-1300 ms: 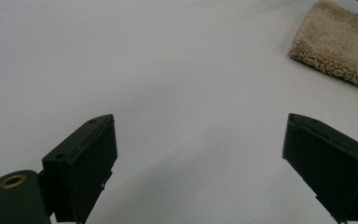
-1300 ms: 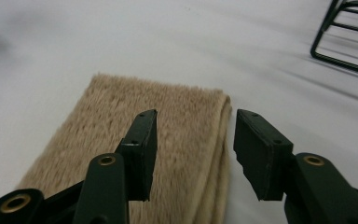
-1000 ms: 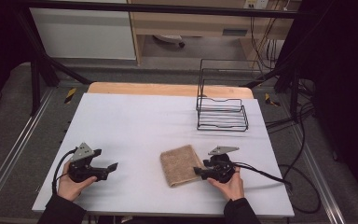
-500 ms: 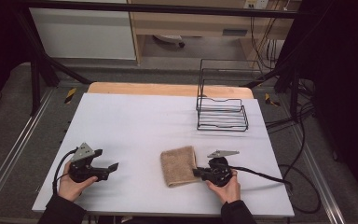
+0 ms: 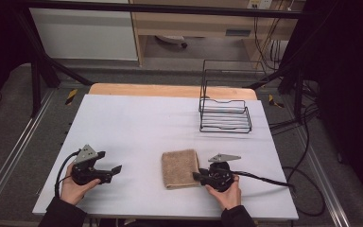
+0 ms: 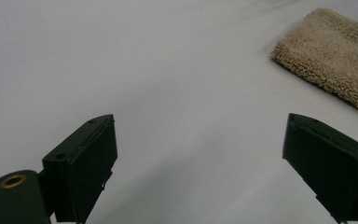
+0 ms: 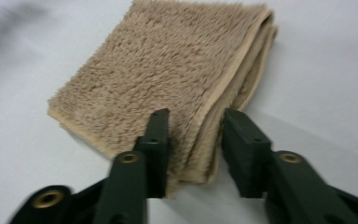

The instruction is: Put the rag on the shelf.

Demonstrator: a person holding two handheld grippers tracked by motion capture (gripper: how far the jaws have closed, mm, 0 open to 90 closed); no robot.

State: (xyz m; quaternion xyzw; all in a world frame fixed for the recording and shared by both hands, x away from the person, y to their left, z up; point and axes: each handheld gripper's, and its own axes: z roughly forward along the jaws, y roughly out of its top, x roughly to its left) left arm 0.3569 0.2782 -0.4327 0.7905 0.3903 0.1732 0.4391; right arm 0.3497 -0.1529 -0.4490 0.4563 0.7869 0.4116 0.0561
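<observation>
Folded tan towel (image 5: 180,168) lay at lower centre of the high view on the white table (image 5: 142,123). The right gripper (image 7: 195,144) straddled the towel's near corner, its jaws having just been opening, pads apart from the cloth. The left gripper (image 5: 115,169), lower left, stood spread wide over bare table.

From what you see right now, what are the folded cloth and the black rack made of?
The folded cloth looks like tan terry fabric: fuzzy, looped pile, with a stitched hem along its layered edge. The black rack seems to be thin metal wire, probably coated, with a dull black finish; its open bars show the table through them.
</observation>
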